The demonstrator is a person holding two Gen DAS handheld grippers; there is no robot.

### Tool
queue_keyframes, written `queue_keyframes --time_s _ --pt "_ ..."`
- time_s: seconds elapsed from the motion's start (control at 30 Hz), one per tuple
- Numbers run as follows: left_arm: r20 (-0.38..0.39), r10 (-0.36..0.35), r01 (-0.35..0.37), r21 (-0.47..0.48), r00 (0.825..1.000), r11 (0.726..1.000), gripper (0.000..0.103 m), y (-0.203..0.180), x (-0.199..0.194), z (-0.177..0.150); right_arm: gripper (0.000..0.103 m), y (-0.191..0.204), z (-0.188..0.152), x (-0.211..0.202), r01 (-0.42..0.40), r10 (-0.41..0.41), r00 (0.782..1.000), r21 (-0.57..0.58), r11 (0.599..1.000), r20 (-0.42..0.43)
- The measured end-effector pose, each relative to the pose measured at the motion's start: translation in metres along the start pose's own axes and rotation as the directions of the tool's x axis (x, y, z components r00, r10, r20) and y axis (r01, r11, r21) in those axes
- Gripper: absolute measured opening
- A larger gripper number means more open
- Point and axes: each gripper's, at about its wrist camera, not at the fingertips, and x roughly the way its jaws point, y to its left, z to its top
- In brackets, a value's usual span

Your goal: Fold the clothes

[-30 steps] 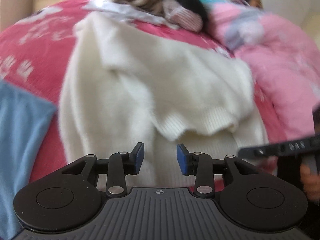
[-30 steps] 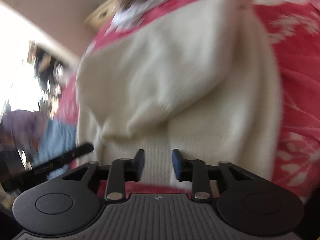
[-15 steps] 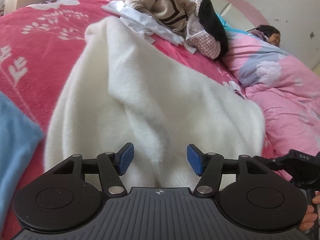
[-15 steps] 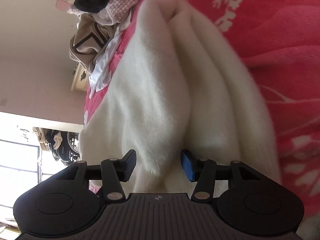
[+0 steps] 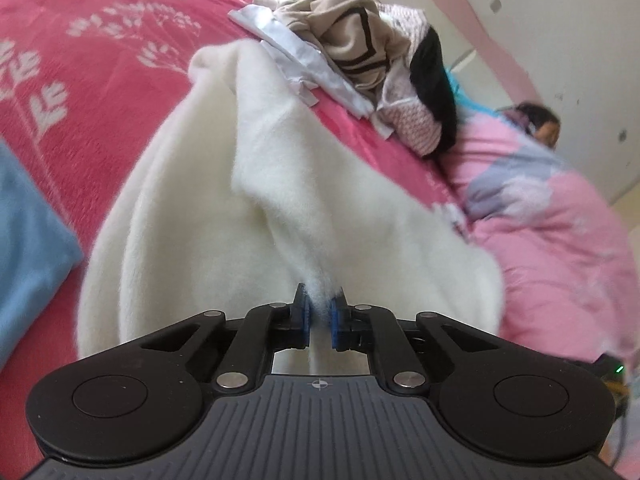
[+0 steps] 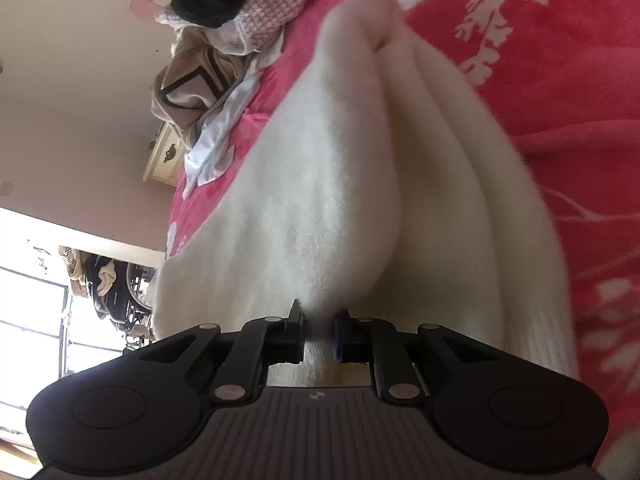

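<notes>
White fleece sweater, on pink floral bedspread, blue garment to its left, clothes pile beyond. Soft, light, fuzzy; prob. slips, so you pinch deep at the near edge. Long axis runs away from you toward the pile. Left gripper & right gripper: jaws just closed, each clamping a tuft of it.

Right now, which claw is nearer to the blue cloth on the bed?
Left. Both claws have just closed on the white sweater; the blue cloth lies just left of the left claw, while the right claw sees none of it.
</notes>
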Motion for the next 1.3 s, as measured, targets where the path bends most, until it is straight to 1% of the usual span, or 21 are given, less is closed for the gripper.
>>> queue_keyframes --time_s 0.1,0.27,0.37,0.43,0.47,0.53,0.6,0.67,0.73,0.77,0.8,0.83,0.93,1.0,1.07,1.13,1.17,1.23,1.3 --pt "-0.015 -0.023 0.023 -0.026 1.000 0.999 0.007 0.004 -0.011 -0.007 0.014 0.002 -0.005 -0.007 0.013 -0.013 1.000 -0.028 1.000 -0.016" --pt "-0.034 -0.011 0.010 -0.031 0.999 0.999 0.007 0.009 -0.016 -0.023 0.014 -0.001 -0.011 -0.009 0.029 -0.030 0.999 -0.022 0.999 -0.036" --pt "-0.021 -0.003 0.003 0.009 1.000 1.000 0.007 0.006 -0.021 -0.028 0.014 -0.002 -0.015 -0.009 0.039 -0.040 0.998 -0.033 0.999 -0.046" --pt "-0.020 0.023 -0.021 0.066 1.000 0.998 0.007 0.003 -0.022 -0.033 0.014 -0.006 -0.019 -0.010 0.047 -0.049 0.997 -0.025 0.999 -0.059" --pt "-0.027 0.030 -0.029 0.067 0.999 0.997 0.007 0.005 -0.022 -0.034 0.014 -0.008 -0.021 -0.010 0.049 -0.050 0.997 -0.020 0.999 -0.063" --pt "-0.042 0.039 -0.037 0.053 0.998 0.998 0.007 0.009 -0.021 -0.037 0.014 -0.007 -0.022 -0.011 0.050 -0.052 0.997 -0.033 0.998 -0.062" --pt "-0.035 0.033 -0.031 0.051 0.999 0.998 0.007 0.010 -0.024 -0.037 0.014 -0.008 -0.022 -0.008 0.059 -0.062 0.996 -0.047 0.997 -0.064" --pt "-0.039 0.046 -0.044 0.070 0.998 0.997 0.007 0.010 -0.021 -0.039 0.014 -0.011 -0.022 -0.003 0.068 -0.071 0.995 -0.035 0.997 -0.072" --pt "-0.060 0.061 -0.058 0.046 0.996 0.997 0.007 0.014 -0.017 -0.039 0.014 -0.010 -0.022 -0.005 0.061 -0.064 0.996 -0.037 0.997 -0.069" --pt "-0.064 0.058 -0.057 0.023 0.996 0.998 0.007 0.016 -0.017 -0.038 0.014 -0.008 -0.022 -0.006 0.062 -0.065 0.996 -0.052 0.997 -0.065" --pt "-0.062 0.053 -0.052 0.021 0.997 0.998 0.007 0.016 -0.018 -0.037 0.014 -0.009 -0.022 -0.005 0.066 -0.070 0.995 -0.052 0.996 -0.068" --pt "-0.059 0.048 -0.046 0.025 0.997 0.999 0.007 0.015 -0.020 -0.036 0.014 -0.010 -0.022 -0.003 0.071 -0.075 0.995 -0.050 0.996 -0.072" --pt "-0.068 0.079 -0.073 0.075 0.995 0.994 0.008 0.015 -0.016 -0.040 0.014 -0.021 -0.021 0.004 0.068 -0.068 0.993 0.000 0.998 -0.095" --pt "-0.074 0.088 -0.083 0.068 0.993 0.994 0.009 0.018 -0.011 -0.041 0.018 -0.025 -0.019 0.001 0.056 -0.052 0.993 0.036 0.998 -0.110" --pt "-0.076 0.086 -0.082 0.057 0.993 0.995 0.012 0.020 -0.011 -0.041 0.022 -0.025 -0.018 -0.005 0.065 -0.058 0.991 0.056 0.996 -0.118" --pt "-0.076 0.094 -0.088 0.079 0.993 0.993 0.014 0.018 -0.014 -0.040 0.024 -0.021 -0.018 -0.014 0.089 -0.084 0.990 0.041 0.995 -0.112" --pt "-0.076 0.100 -0.093 0.096 0.992 0.991 0.015 0.016 -0.016 -0.040 0.028 -0.017 -0.018 -0.020 0.105 -0.102 0.990 0.020 0.994 -0.102" --pt "-0.078 0.116 -0.106 0.116 0.990 0.988 0.019 0.013 -0.024 -0.039 0.028 -0.003 -0.018 -0.032 0.143 -0.147 0.987 -0.056 0.988 -0.066" --pt "-0.065 0.138 -0.128 0.133 0.988 0.983 0.021 0.011 -0.036 -0.036 0.028 0.017 -0.019 -0.049 0.165 -0.166 0.986 -0.161 0.973 0.010"
